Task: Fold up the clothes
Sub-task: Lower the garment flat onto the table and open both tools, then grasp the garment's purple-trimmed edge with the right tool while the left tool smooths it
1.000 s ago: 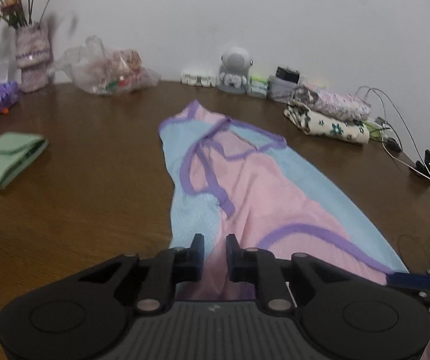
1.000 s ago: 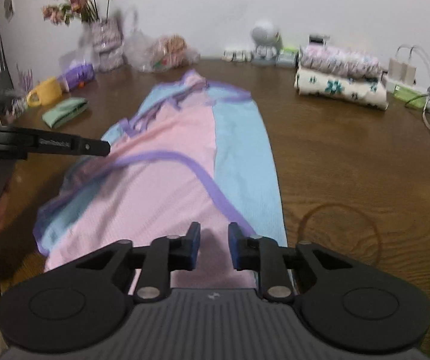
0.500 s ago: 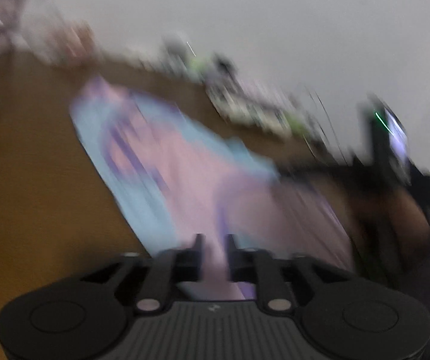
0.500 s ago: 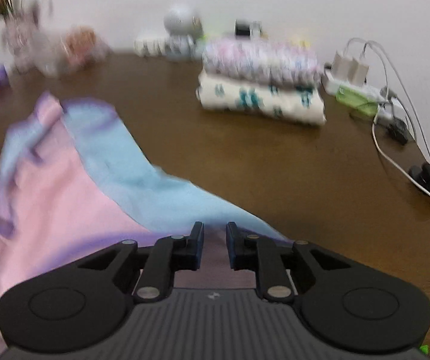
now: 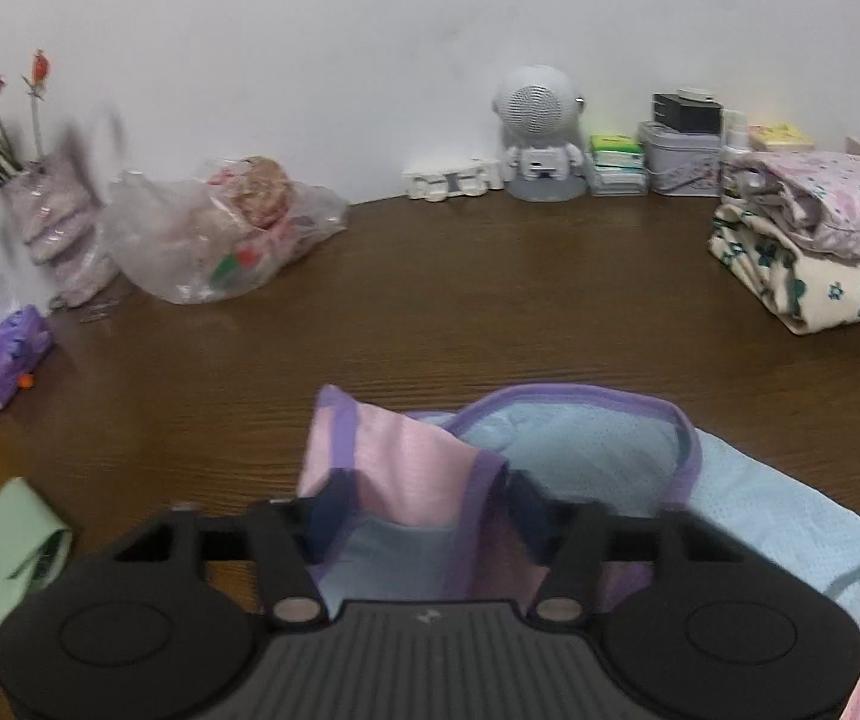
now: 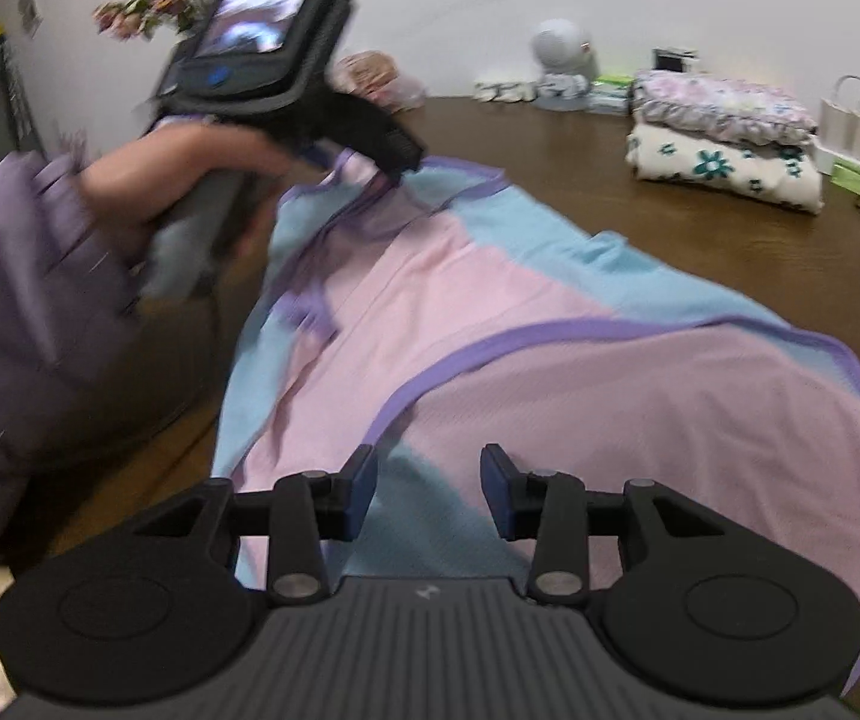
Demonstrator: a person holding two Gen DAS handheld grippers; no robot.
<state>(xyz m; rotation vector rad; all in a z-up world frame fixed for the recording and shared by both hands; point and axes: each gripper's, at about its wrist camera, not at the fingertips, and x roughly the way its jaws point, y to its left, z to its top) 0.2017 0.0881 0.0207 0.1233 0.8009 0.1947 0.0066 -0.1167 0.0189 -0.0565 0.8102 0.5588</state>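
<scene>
Fabric of the pink-and-blue garment [image 6: 490, 312] lies stretched along the brown table [image 5: 490, 300], its purple-trimmed shoulder end bunched between the spread fingers of the left gripper [image 5: 423, 510]; whether the pads touch it is hard to tell. The right gripper [image 6: 430, 492] hovers over the hem end, fingers wide apart, holding nothing. By the wall, a knitted vase [image 5: 63, 240] holds flowers, a clear plastic bag [image 5: 219, 240] holds what look like packaged snacks, and a small tin [image 5: 679, 159] has a black box on top. Folded clothes [image 5: 814, 246] sit stacked nearby.
</scene>
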